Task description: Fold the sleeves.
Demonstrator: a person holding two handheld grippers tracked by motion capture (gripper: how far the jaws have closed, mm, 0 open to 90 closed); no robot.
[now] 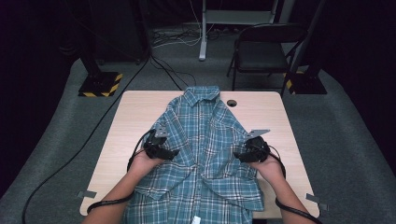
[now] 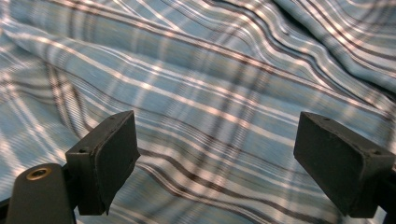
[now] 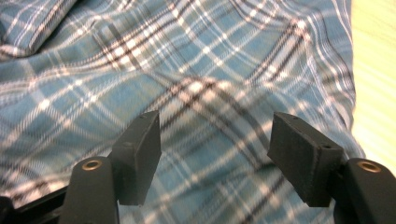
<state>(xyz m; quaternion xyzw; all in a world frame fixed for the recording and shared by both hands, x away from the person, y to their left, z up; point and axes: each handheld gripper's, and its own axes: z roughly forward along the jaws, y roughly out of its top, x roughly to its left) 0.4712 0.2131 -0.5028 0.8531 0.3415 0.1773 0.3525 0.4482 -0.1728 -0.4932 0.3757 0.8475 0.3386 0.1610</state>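
A: Where's the plaid shirt (image 1: 201,140) right now?

B: Spread over the middle of the worktop (image 1: 135,116), collar toward twelve o'clock and hem hanging off the edge at six. The sides look folded in toward the centre, so the cloth is doubled and rumpled around the middle.

A: And the grippers?

B: The left gripper (image 1: 172,152) sits at about nine o'clock of the shirt, the right gripper (image 1: 237,156) at about three, both over the folded edges. In the left gripper view the jaws stand wide with plaid cloth (image 2: 201,93) beyond them and nothing pinched. In the right gripper view the jaws are also apart, fabric (image 3: 205,84) beneath, pads not pressing on it.

A: How will it handle?

B: I'd judge it light, soft and limp. It will sag and drape from any pinch, and one layer may slide over another. It won't break, but it can bunch or drag its neighbouring folds along.

A: Best place to take hold?

B: A folded edge or a seam, where the cloth is doubled and gives the pads something thicker. Two matched points, one at each side, should keep it from twisting.

A: Any containers?

B: None on the worktop. There's a dark round hole (image 1: 231,103) at about one o'clock beside the collar.
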